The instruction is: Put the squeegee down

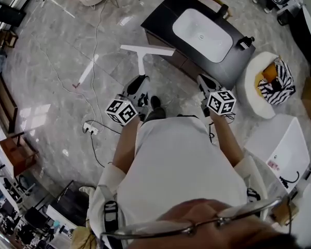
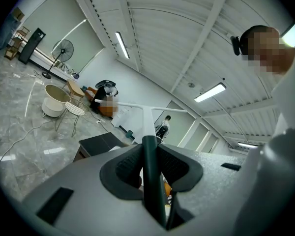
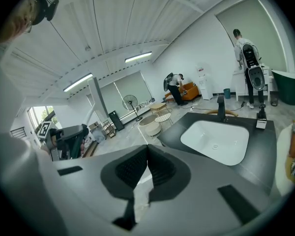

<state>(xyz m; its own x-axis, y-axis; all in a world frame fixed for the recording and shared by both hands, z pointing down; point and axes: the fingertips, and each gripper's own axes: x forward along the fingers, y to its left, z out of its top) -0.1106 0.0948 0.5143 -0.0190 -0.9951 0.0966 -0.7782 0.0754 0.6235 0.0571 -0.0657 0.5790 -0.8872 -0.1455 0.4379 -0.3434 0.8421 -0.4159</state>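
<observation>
Left gripper view showed the squeegee [image 2: 147,124] clamped by its dark handle between the pads of the left hand-held gripper [image 2: 151,163]. The putting down was therefore not yet done, and the whole step was left. No picture showed the squeegee resting on anything. It stuck straight out ahead of that hand-held gripper, in the air above the floor [image 1: 62,61]. Its handle went from dark at the grip to white farther out and ended in a long white crossbar, making a T. Ahead and to the right of the left hand-held gripper stood a dark table [image 1: 163,14] with a white basin [image 1: 202,32], which I judged a likely resting place. The right hand-held gripper [image 3: 146,166] was clenched on nothing, just before that table.
</observation>
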